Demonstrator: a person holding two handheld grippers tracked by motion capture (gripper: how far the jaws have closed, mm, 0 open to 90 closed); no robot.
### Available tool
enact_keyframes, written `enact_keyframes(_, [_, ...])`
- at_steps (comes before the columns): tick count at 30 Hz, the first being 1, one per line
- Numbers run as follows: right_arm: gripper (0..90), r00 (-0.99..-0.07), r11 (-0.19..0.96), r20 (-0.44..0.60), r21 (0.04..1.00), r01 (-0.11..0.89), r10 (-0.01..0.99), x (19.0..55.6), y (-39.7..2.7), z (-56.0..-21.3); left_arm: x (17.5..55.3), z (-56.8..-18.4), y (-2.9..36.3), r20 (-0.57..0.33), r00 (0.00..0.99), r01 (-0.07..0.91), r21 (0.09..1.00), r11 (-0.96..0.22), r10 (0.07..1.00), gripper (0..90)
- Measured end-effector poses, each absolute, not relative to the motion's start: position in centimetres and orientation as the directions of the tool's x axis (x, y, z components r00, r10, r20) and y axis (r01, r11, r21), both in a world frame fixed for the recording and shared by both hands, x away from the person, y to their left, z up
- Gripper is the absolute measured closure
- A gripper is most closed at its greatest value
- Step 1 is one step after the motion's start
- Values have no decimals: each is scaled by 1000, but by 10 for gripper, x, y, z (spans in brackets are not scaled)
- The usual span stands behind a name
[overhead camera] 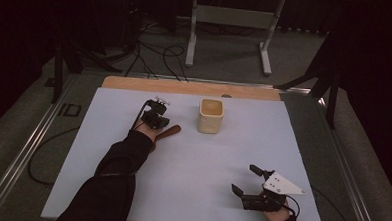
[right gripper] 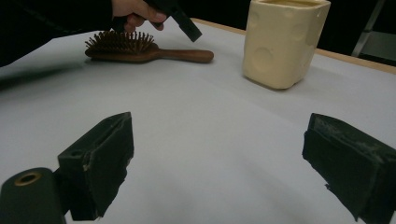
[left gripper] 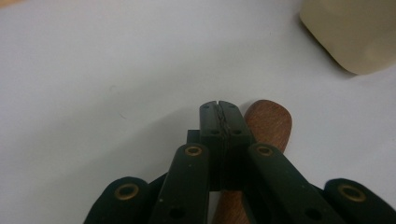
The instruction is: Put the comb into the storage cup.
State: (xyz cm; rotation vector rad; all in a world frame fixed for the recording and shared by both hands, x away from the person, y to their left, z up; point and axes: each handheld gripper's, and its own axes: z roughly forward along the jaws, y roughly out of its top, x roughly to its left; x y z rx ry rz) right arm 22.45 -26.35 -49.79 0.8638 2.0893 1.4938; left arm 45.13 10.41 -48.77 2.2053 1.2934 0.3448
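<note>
A wooden hairbrush lies bristles up on the white table top, its handle pointing toward a cream cup. My left gripper hovers just over the handle. Its jaws are pressed together with nothing between them, and the handle passes beneath and beside them. From the right gripper view, the left gripper slants down above the handle without touching it. My right gripper rests near the front right of the table, open and empty, its jaws wide apart and facing the cup.
The cream cup stands upright right of the brush, near the back of the table. A wooden strip borders the far edge. Behind it on the floor are cables and a metal stand. White surface lies between the two grippers.
</note>
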Motion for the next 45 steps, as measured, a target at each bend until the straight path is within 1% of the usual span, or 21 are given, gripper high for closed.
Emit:
enact_keyframes(9, [89,-714,221,18,945,240,700,225,-264,-498,456,-494,93,-53,505,747,526,-406,861,900])
enact_keyframes(16, [89,-714,223,15,945,238,700,224,-264,-497,455,-496,90,-56,515,749,514,-417,855,900])
enact_keyframes(18, [89,-714,223,15,945,238,700,224,-265,-497,453,-496,90,-63,520,750,511,-420,852,900])
enact_keyframes(21, [89,-713,225,14,944,239,701,224,-264,-497,450,-497,89,-103,528,757,505,-413,843,900])
enact_keyframes(26, [89,-715,226,11,945,236,699,224,-264,-497,447,-498,87,-98,548,752,493,-438,831,900])
enact_keyframes(31, [89,-714,223,12,946,235,700,224,-265,-496,436,-497,80,-77,585,729,487,-481,808,900])
enact_keyframes(35, [89,-711,225,9,946,234,703,224,-265,-496,426,-499,79,-94,596,727,486,-486,798,900])
enact_keyframes(45, [90,-712,224,12,945,237,702,224,-265,-496,403,-495,76,-88,651,688,486,-539,754,900])
